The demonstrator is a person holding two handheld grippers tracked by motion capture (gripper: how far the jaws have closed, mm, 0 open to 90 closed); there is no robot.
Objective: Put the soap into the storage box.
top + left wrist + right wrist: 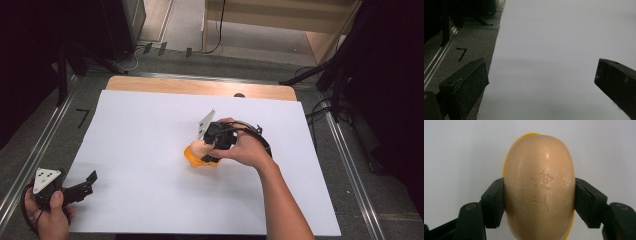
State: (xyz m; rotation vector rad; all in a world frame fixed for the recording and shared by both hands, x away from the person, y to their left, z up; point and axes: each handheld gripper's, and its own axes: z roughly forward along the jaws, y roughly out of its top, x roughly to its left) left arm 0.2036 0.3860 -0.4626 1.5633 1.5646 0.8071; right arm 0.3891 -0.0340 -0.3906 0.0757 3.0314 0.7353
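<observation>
Left gripper point(85, 186) sits at the near left corner of the white sheet point(150, 150), held in the person's left hand point(47, 212) just off the paper's edge; its jaws stand wide apart with nothing between them, bare paper ahead of them in the left gripper view. A black mark point(461, 53) is drawn on the grey surface left of the sheet. Toward the middle of the sheet, slightly right of centre, the right gripper point(206, 150) points down, held in the right hand point(247, 147). Its jaws are clamped on the two sides of a tan oval soap bar point(539, 187), embossed face to the camera. Beneath the soap lies a yellow dish point(192, 159), its rim point(507, 157) showing along the soap's left side. Whether soap touches dish cannot be told.
</observation>
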